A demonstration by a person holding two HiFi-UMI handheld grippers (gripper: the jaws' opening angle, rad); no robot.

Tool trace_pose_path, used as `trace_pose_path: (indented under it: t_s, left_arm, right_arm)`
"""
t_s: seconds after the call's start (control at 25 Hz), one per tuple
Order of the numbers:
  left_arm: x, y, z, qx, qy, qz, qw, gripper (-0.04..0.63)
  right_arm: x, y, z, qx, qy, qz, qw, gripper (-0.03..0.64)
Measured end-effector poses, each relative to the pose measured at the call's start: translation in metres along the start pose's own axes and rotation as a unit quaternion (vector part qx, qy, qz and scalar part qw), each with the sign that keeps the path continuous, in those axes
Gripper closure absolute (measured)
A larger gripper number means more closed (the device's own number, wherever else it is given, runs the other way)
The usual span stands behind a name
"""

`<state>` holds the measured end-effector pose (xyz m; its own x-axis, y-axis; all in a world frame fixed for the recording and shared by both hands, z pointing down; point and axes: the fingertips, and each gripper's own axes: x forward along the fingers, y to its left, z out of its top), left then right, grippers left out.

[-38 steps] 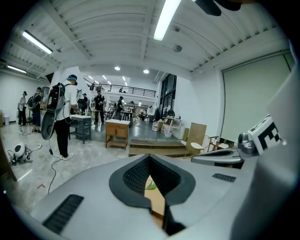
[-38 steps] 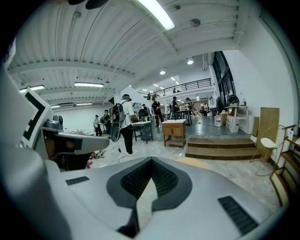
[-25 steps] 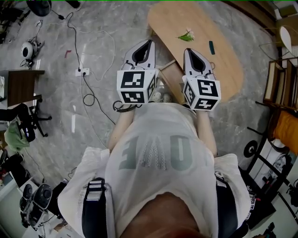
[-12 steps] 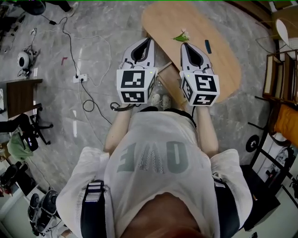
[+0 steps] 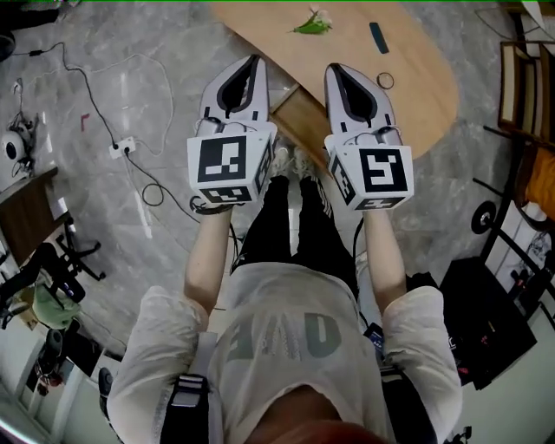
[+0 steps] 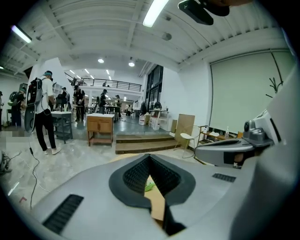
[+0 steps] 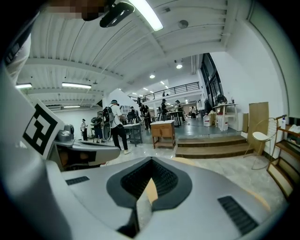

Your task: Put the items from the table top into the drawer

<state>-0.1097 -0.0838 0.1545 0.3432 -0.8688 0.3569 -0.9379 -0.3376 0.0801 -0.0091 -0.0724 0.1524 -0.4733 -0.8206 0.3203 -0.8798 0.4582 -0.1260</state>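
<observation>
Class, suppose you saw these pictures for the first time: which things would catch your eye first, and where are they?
Two grippers bearing black-and-white marker cubes fill the head view's middle: the left gripper and the right gripper, side by side, both shut and empty. Ahead of them an oval wooden table carries a green sprig and a small dark bar. The gripper views show people standing in a bright room.
</observation>
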Motion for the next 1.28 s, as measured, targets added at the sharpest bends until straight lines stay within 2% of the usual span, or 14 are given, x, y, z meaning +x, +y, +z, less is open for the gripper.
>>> trace_pose_path:
  t_s: [0.36,0.56,0.72,1.12,1.16,1.24,1.28]
  left_arm:
    - [0.066,-0.027,-0.114,-0.016,0.015,-0.028,0.9994,0.588]
    - [0.095,-0.044,-0.157,-0.019,0.025,-0.038,0.9988,0.588]
    - [0.107,-0.050,-0.173,-0.015,0.033,-0.045,0.9983,0.588]
    - [0.118,-0.061,-0.190,-0.005,0.053,-0.058,0.9969,0.588]
    - [0.120,-0.064,-0.192,-0.003,0.056,-0.062,0.9965,0.588]
    - [0.123,-0.072,-0.196,0.001,0.061,-0.068,0.9958,0.588]
    - [0.125,-0.077,-0.198,0.002,0.064,-0.072,0.9953,0.588]
  right_arm:
    - [0.022,-0.054,-0.133,0.024,0.022,-0.047,0.998,0.612]
    - [0.028,-0.076,-0.187,0.026,0.037,-0.058,0.997,0.612]
    - [0.033,-0.085,-0.207,0.029,0.043,-0.062,0.997,0.612]
    - [0.043,-0.101,-0.219,0.044,0.046,-0.063,0.996,0.612]
    - [0.044,-0.108,-0.221,0.045,0.049,-0.064,0.996,0.582]
    - [0.045,-0.127,-0.228,0.044,0.058,-0.076,0.994,0.460]
    - [0.045,-0.138,-0.232,0.043,0.063,-0.086,0.993,0.440]
